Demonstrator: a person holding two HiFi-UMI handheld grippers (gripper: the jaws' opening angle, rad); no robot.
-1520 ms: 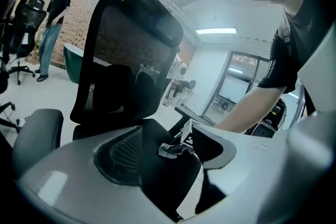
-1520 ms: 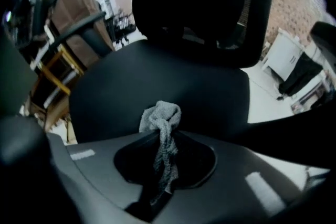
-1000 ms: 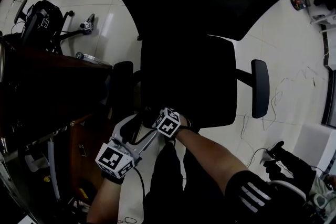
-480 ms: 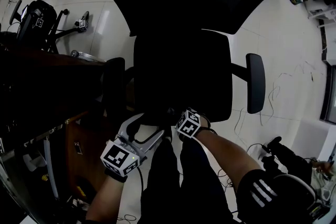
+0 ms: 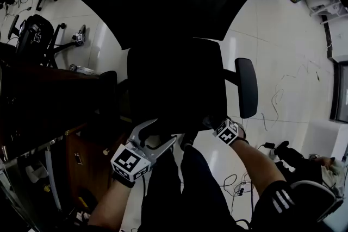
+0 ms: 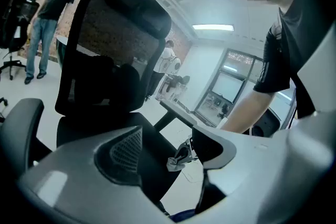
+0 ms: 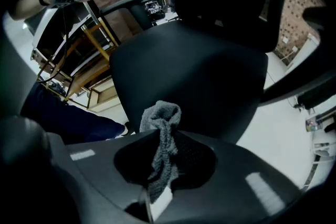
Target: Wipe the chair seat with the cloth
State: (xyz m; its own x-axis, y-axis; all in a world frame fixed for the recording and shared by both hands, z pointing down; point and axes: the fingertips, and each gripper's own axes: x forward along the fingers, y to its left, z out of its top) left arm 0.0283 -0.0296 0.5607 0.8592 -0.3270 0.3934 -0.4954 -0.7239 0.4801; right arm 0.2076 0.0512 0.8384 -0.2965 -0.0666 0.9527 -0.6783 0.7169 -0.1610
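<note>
The black chair seat (image 5: 174,84) fills the middle of the head view, under a tall mesh backrest (image 6: 110,34). My right gripper (image 5: 213,124) is at the seat's front right corner. It is shut on a grey cloth (image 7: 161,128) that sticks out past the jaws over the seat (image 7: 194,71). My left gripper (image 5: 151,137) hangs at the seat's front left edge, open and holding nothing. In the left gripper view the jaws of my left gripper (image 6: 173,139) frame the seat (image 6: 131,126) and the small cloth (image 6: 178,157). In the head view I cannot see the cloth.
Black armrests stand at the right (image 5: 246,87) and left (image 5: 106,96) of the seat. A dark wooden desk (image 5: 43,95) is close on the left, another office chair (image 5: 32,30) beyond it. Cables (image 5: 283,95) lie on the white floor. A person (image 6: 50,13) stands far behind.
My right gripper has slid to the right along the seat's front edge, from near the left gripper to the front right corner. The left gripper has stayed by the front left edge.
</note>
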